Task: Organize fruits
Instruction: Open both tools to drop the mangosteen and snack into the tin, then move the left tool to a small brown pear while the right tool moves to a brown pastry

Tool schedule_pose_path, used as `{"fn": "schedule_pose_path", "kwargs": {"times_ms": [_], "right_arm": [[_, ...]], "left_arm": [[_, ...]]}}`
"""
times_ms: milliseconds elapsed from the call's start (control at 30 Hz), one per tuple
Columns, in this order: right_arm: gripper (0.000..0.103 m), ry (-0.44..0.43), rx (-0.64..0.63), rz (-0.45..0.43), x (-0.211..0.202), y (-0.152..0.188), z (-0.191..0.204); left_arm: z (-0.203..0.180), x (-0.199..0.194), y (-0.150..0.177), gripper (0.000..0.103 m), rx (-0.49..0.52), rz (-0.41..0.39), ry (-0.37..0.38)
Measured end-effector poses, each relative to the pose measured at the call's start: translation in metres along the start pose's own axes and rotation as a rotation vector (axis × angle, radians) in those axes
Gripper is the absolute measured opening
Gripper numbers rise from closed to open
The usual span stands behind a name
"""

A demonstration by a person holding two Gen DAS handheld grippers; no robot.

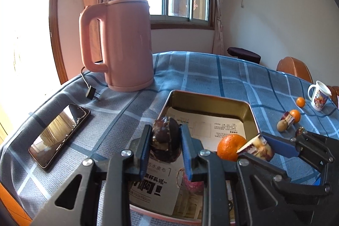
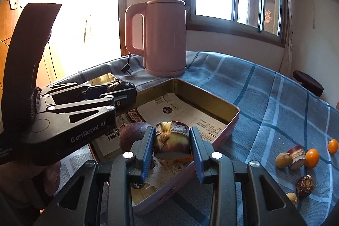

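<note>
My left gripper (image 1: 164, 139) clamps a dark round fruit (image 1: 165, 140); my right gripper (image 2: 171, 143) clamps a cut fruit half (image 2: 171, 142). I hold both above the tin tray (image 1: 211, 103), where an orange (image 1: 229, 146) lies. Loose fruit (image 2: 296, 157) sits on the tablecloth (image 1: 211, 77).

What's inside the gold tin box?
Inside the tin box lies printed paper lining the bottom, an orange and a round purple fruit. The left gripper and right gripper cover the near part, so more may hide there.
</note>
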State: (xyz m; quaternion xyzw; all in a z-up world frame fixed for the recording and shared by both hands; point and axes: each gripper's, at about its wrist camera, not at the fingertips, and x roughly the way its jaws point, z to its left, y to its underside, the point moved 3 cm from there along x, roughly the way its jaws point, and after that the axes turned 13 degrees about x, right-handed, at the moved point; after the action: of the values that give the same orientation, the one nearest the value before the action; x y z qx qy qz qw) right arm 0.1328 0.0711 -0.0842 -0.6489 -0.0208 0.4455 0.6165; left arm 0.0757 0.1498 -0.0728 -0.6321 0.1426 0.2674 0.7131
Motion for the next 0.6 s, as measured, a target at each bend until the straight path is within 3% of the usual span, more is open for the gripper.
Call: {"fn": "schedule_pose_path", "kwargs": {"times_ms": [267,333,367,433,600], "right_arm": [[0.037,0.006,-0.002,0.074,0.012,0.004,0.001],[0.041,0.006,-0.006,0.076,0.013,0.005,0.002],[0.048,0.008,-0.008,0.071,0.012,0.004,0.002],[0.056,0.014,-0.005,0.052,0.008,0.004,0.001],[0.056,0.061,0.009,0.004,-0.010,0.004,-0.016]], "left_arm": [[0.001,0.006,0.002,0.029,-0.003,0.025,-0.002],[-0.001,0.005,0.002,0.037,0.003,0.025,-0.001],[-0.001,0.003,0.001,0.042,0.004,0.021,-0.004],[-0.002,-0.002,0.000,0.065,-0.002,0.006,-0.027],[-0.004,-0.015,-0.008,0.068,-0.014,-0.033,-0.037]]}}
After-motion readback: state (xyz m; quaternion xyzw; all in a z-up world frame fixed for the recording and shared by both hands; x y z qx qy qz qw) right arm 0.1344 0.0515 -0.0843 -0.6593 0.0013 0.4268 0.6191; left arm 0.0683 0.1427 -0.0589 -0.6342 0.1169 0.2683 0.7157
